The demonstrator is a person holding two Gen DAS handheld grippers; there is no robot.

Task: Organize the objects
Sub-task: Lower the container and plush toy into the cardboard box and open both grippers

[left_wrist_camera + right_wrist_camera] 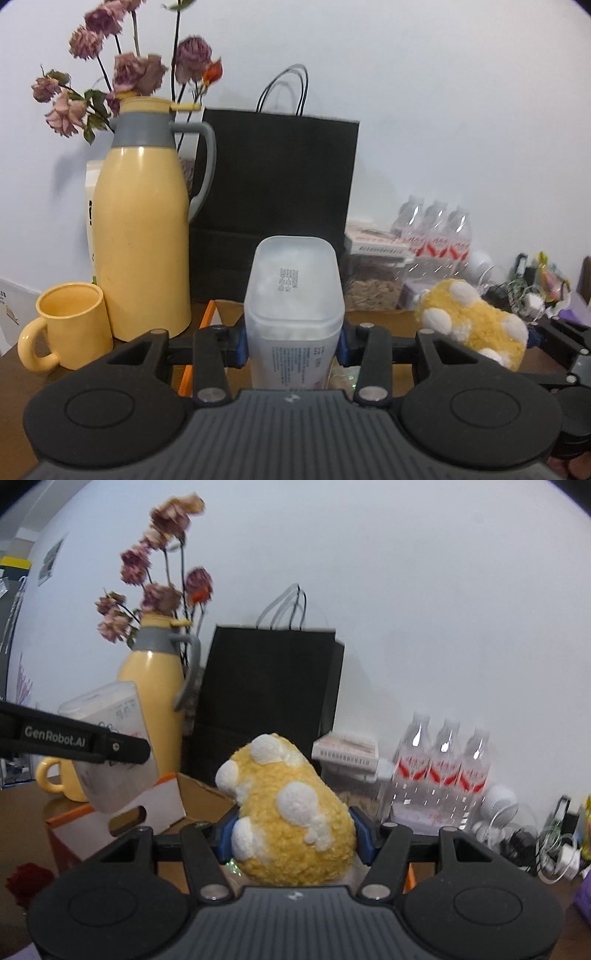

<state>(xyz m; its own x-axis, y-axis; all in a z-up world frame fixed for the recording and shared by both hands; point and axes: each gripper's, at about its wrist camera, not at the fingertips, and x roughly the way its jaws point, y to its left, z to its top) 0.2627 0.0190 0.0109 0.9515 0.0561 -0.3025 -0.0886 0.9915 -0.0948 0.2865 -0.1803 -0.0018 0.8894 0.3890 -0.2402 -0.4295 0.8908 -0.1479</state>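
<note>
A frosted white plastic canister (293, 317) sits clenched in the left gripper (291, 345) jaws, above an orange-edged cardboard box (122, 812). Just right, the right gripper (291, 836) jaws grasp a yellow plush toy with white spots (286, 812). Far left on the tabletop (11, 363) stand a yellow thermos jug (144, 236) and a yellow mug (70, 315).

We read "GenRobot.AI" in pale letters on the black arm of the left gripper (74, 740). The small print on the translucent container (293, 299) and the red labels on the water bottles (443, 771) are too blurred for us to read.
</note>
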